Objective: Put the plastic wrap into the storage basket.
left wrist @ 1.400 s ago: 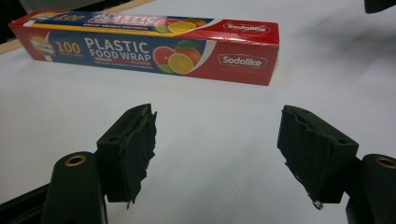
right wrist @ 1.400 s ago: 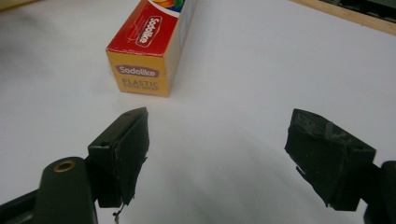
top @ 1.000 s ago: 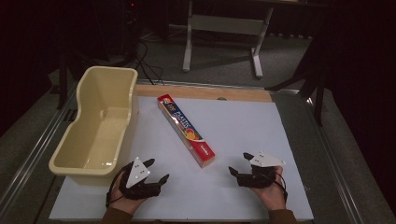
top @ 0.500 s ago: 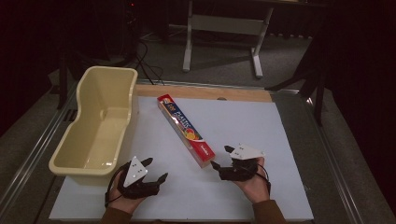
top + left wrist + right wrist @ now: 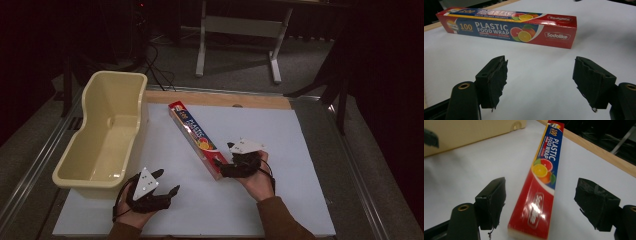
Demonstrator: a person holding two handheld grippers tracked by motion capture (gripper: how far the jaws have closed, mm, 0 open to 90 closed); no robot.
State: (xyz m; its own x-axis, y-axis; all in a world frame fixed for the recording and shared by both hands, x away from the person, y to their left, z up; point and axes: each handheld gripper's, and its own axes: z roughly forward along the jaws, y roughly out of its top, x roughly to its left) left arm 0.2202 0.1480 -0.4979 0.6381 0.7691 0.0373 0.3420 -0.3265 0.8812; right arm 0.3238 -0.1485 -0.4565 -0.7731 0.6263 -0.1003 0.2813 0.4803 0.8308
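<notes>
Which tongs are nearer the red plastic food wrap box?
Right. The right tongs straddle the red cardboard food wrap box's near end, jaws open; the left tongs sit apart, nearer the person.

A long red-and-blue cardboard box of plastic food wrap [image 5: 196,138] lies flat and diagonal, just right of the cream plastic tub [image 5: 102,140], apart from it.

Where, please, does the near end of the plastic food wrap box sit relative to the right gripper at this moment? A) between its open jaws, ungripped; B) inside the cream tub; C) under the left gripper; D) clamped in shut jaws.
A: in the right gripper view the food wrap box lies between the right gripper's spread jaws, with a gap on each side.
</notes>
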